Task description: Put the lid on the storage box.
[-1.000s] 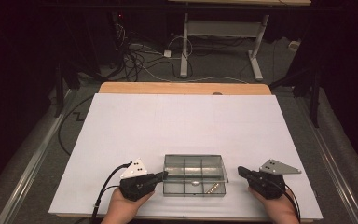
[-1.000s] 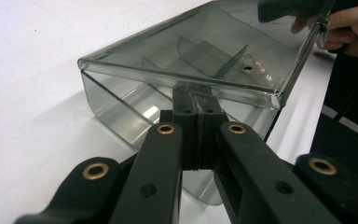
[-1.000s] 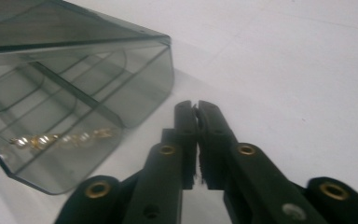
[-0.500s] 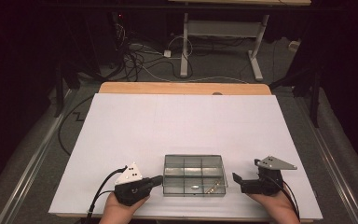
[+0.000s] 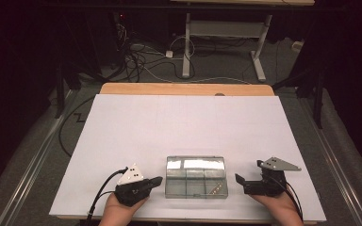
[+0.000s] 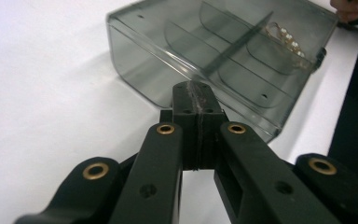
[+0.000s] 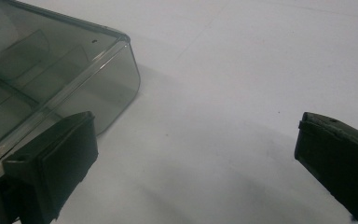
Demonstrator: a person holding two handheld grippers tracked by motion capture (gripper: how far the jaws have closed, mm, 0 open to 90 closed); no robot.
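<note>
A clear grey compartment box [image 5: 196, 176] lies shut on the white table [image 5: 184, 127] near its front edge. A small brass piece [image 5: 214, 189] rests in its front right compartment. My left gripper [image 5: 156, 181] is shut with nothing in it, its tip [image 6: 196, 98] just short of the box's [image 6: 223, 56] left side. My right gripper [image 5: 249, 173] sits to the right of the box. Its jaws have just been opening and now stand wide apart [image 7: 193, 154] with only bare table between them. One pad [image 7: 60, 158] is close to the box's corner [image 7: 51, 79].
A wooden strip [image 5: 184, 89] borders the table's far edge. Beyond it on the floor are cables [image 5: 141, 61] and a desk frame's legs [image 5: 186, 47]. Open white surface stretches behind and beside the box.
The right gripper's jaws went from shut to wide open. The left gripper drew slightly back from the box and stayed shut.
</note>
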